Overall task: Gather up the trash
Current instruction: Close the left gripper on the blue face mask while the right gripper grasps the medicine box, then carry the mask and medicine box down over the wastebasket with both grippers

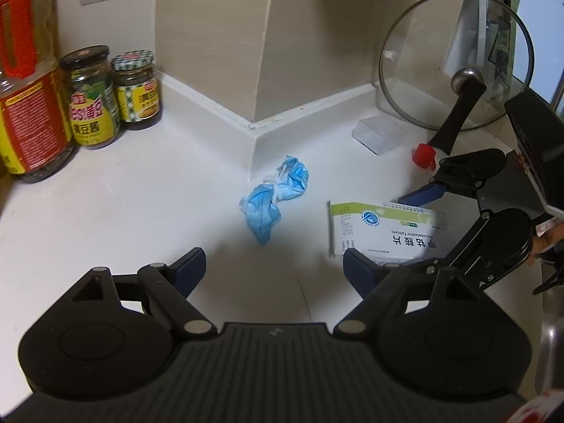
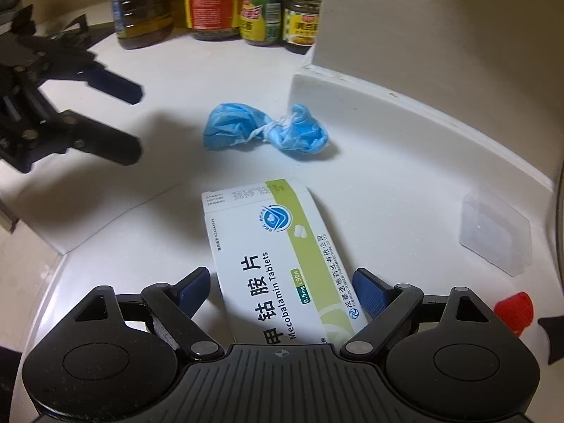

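Note:
A crumpled blue face mask (image 1: 273,201) (image 2: 264,128) lies on the white counter (image 1: 123,204) by the wall's corner. My left gripper (image 1: 274,265) (image 2: 135,123) hovers open just short of it, nothing between its fingers. A white and green tablet box (image 1: 384,227) (image 2: 278,246) lies flat to the mask's right. My right gripper (image 2: 282,283) (image 1: 424,227) is open and straddles the box's near end. Its pads stand beside the box's long edges, with a gap on the left side.
A red cap (image 1: 424,157) (image 2: 514,312) and a clear plastic tub (image 1: 379,134) (image 2: 495,232) lie beyond the box. A glass pot lid (image 1: 454,60) leans on the wall. Several sauce jars (image 1: 93,98) (image 2: 264,10) stand at the counter's back.

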Demonstrator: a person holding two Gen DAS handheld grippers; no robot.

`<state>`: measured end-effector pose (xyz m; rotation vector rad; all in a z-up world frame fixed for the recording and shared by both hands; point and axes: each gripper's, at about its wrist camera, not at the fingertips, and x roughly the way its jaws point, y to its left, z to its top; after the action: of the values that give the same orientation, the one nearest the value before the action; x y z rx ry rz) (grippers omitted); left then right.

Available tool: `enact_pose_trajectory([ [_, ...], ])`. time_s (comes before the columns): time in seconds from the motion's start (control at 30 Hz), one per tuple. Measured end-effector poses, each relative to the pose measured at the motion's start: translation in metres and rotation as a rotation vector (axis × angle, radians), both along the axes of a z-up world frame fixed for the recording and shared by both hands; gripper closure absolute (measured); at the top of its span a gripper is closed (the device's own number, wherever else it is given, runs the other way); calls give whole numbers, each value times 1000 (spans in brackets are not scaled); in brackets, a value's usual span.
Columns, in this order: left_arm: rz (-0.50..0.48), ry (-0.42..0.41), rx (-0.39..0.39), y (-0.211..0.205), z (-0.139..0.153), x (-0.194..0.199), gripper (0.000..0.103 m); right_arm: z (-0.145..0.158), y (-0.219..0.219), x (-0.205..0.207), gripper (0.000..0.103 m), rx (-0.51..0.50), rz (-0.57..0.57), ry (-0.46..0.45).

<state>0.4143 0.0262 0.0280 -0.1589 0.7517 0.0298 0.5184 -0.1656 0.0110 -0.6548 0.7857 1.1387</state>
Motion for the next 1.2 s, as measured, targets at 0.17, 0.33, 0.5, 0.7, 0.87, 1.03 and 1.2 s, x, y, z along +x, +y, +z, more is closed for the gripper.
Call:
enact_pose_trajectory([
  [0.17,-3,4,14,4,-4,10,20,4,-9,4,26,70,-86,55],
  [0.33,-4,-7,34,6,-8,23,22,11,-22,7,28,156,-261,98],
  [0.5,-5,-14,67,5,-17,42,32,14,-31,-1,28,173,-403,31],
  [0.7,4,-11,99,3,-26,61,65,0,-31,-1,27,145,-403,-13],
  [0.87,4,5,114,0,-30,62,81,-2,-36,-3,27,149,-366,-23],
  [1.03,4,17,87,0,-28,52,83,-4,-32,-2,26,110,-293,-11],
  [1.2,7,15,61,-3,-25,39,83,-3,-32,1,26,94,-254,14],
])
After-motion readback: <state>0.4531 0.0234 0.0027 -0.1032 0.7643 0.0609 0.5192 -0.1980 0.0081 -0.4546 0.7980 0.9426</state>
